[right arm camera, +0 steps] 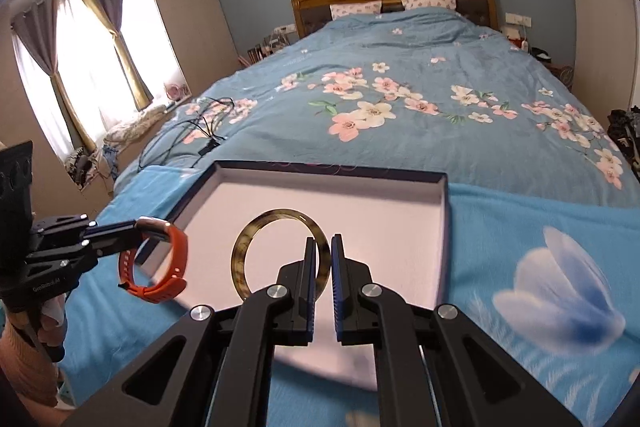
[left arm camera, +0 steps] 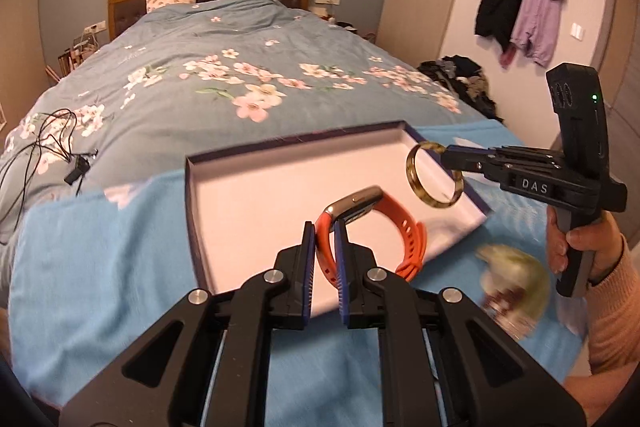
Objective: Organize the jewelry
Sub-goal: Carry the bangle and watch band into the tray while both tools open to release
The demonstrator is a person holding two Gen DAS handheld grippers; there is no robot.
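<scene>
1. Above the tray [left arm camera: 256, 211], at 12 o'clock from our left gripper [left arm camera: 325, 227], hangs the watch [left arm camera: 384, 227]: a smooth orange rubber strap with punched holes and a rounded metal case.
2. Our left gripper's blue ribbed pads are pinched on that strap; the watch dangles clear of the tray floor.
3. Our right gripper [right arm camera: 321, 243] is clamped on the bangle [right arm camera: 248, 251], a thin glossy hoop mottled amber and dark, held upright over the tray.
4. We see the tray as a shallow rectangle, white matte inside with a dark blue rim, lying on a light blue cloth [right arm camera: 520, 227] at the foot of the bed [right arm camera: 400, 75].
5. At 3 o'clock in the left view, a hand [left arm camera: 580, 247] in a peach knit sleeve wraps the right gripper's handle, which points at 9 o'clock.
6. At 4 o'clock in that view a pale green and dark red thing [left arm camera: 516, 279] is too blurred to name; both gripper bodies hide the tray's near edge.
</scene>
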